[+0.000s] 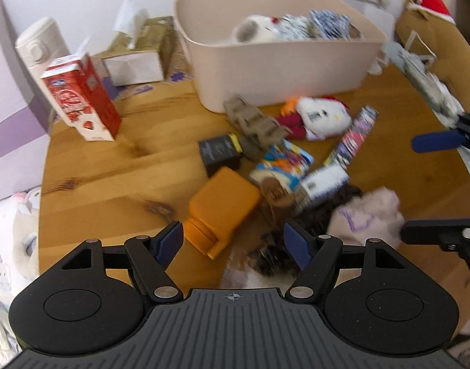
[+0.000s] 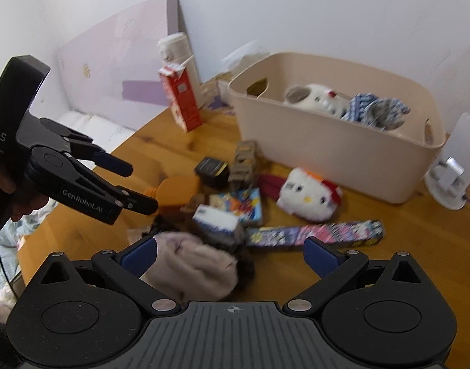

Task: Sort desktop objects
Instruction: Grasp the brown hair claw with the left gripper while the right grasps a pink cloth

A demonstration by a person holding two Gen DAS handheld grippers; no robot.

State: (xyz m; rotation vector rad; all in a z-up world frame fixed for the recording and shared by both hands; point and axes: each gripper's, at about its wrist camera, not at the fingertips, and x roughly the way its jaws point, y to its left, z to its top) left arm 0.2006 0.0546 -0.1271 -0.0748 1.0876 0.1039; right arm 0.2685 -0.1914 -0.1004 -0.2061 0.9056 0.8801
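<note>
A beige bin (image 1: 275, 70) at the back of the wooden table holds a white plush and blue-patterned cloth. In front of it lies a pile: an orange box (image 1: 222, 206), a black box (image 1: 219, 152), a tan toy (image 1: 253, 123), a colourful pack (image 1: 284, 160), a white cat plush (image 1: 324, 117), a long printed box (image 1: 355, 135) and a pink knitted hat (image 2: 188, 267). My left gripper (image 1: 235, 241) hangs open just above the orange box. My right gripper (image 2: 231, 253) is open over the hat, with nothing pressed between its pads.
A red carton (image 1: 81, 98), a white flask (image 1: 38, 43) and a tissue box (image 1: 136, 52) stand at the back left. A white stand (image 2: 450, 181) sits right of the bin. The table edge curves near bedding (image 1: 7, 240) on the left.
</note>
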